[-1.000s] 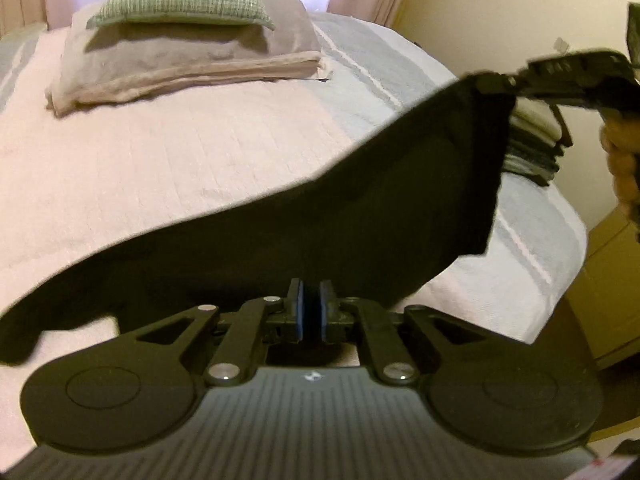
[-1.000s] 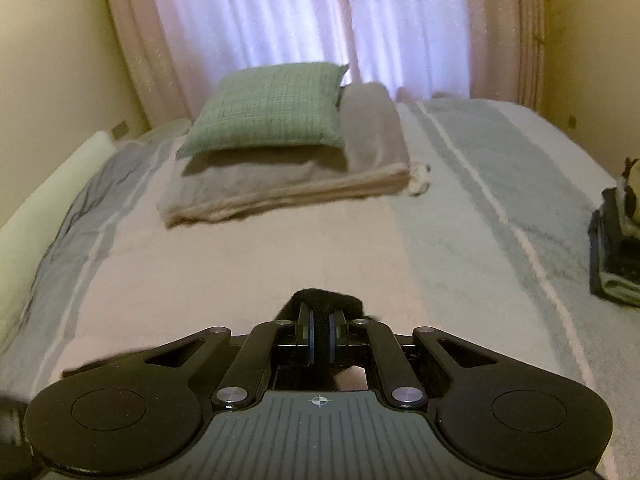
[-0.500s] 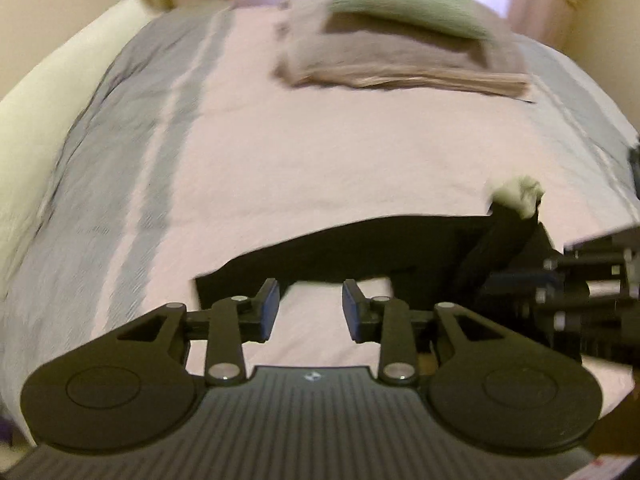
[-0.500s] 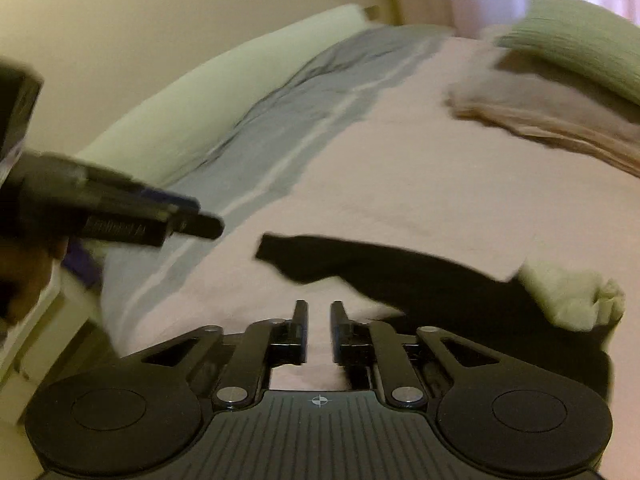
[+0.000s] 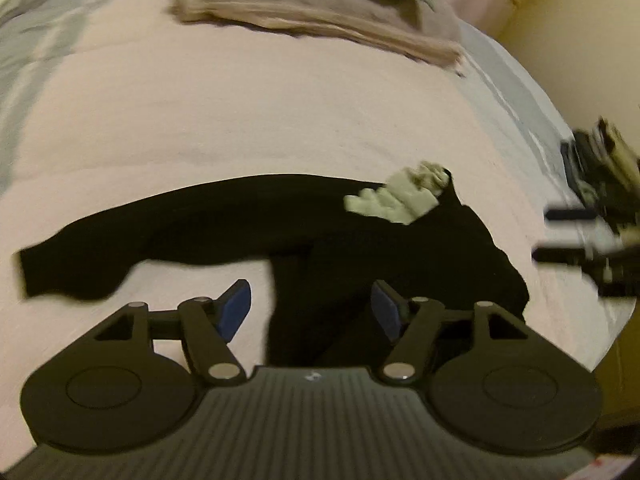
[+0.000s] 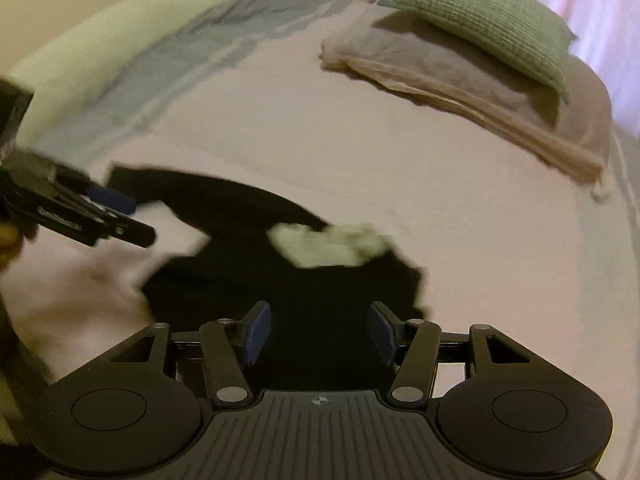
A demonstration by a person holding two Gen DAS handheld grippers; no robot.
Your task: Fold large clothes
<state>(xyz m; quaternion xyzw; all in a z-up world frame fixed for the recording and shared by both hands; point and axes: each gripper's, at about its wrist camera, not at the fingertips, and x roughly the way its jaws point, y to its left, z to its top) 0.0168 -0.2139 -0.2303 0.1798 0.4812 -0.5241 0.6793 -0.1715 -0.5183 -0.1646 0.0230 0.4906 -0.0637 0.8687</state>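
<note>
A black garment [image 5: 248,220] lies on the pink bedspread with one sleeve stretched out to the left. A pale cream lining or collar patch [image 5: 396,194] shows near its upper right. My left gripper [image 5: 310,308] hovers open just above the garment's near part, holding nothing. In the right wrist view the same black garment [image 6: 320,292] lies right in front, its cream patch [image 6: 328,242] on top. My right gripper [image 6: 320,332] is open over the dark cloth, empty. The left gripper's fingers [image 6: 100,212] appear blurred at the left edge there.
A folded beige blanket [image 6: 460,76] with a green cushion [image 6: 492,16] sits at the far end of the bed [image 5: 240,112]. A dark stack of folded clothes [image 5: 592,168] lies at the bed's right edge. A cream wall [image 5: 580,32] rises on the right.
A second ago both grippers held the black garment up, shut on it. Both have since let go and opened wide, and the garment now lies on the bed.
</note>
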